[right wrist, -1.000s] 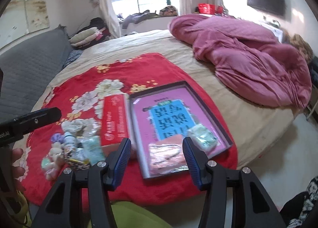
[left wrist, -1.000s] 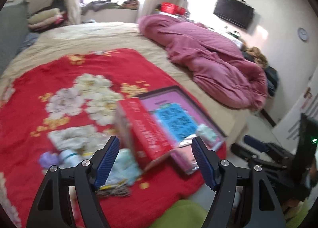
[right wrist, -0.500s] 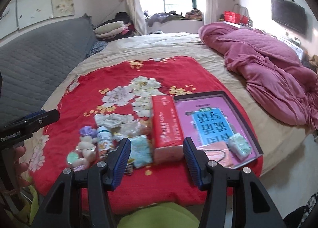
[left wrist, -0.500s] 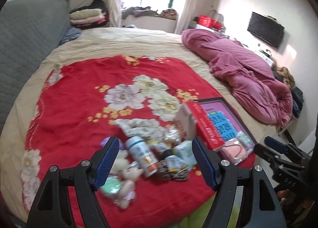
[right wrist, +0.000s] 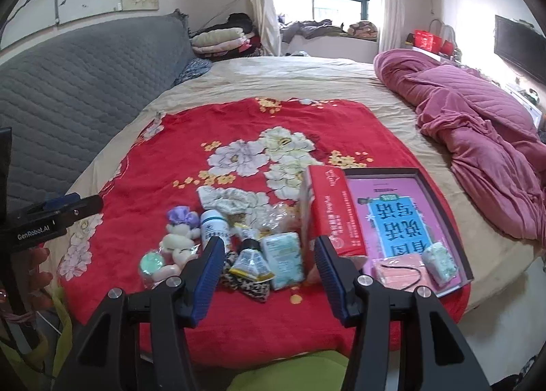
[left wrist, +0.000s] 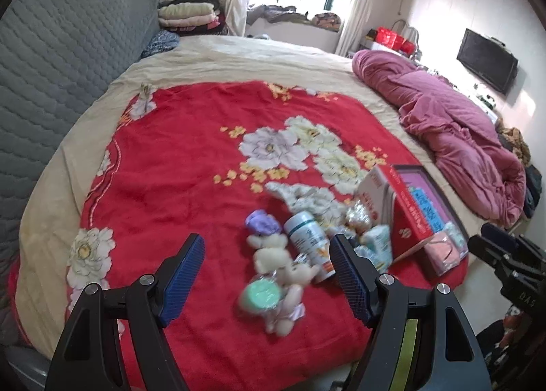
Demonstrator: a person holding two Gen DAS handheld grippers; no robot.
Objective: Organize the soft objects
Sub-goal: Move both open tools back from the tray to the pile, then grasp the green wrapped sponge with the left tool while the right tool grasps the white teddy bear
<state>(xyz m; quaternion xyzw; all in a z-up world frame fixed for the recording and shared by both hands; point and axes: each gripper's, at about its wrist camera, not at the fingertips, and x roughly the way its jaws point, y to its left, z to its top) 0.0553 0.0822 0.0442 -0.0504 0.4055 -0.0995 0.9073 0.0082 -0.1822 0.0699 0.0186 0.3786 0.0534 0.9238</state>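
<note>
Left hand-held gripper (left wrist: 267, 264) above plush toy (left wrist: 273, 254)

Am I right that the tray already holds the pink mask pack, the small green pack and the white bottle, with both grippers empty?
Not quite. The white bottle is not in the tray; it lies on the red blanket in the pile left of the red box, as the right wrist view shows. The pink mask pack and small green pack are in the tray, and both grippers are empty.

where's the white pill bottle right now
In the right wrist view the white pill bottle lies left of centre on the red blanket, between the plush toy and the tissue pack.
</note>
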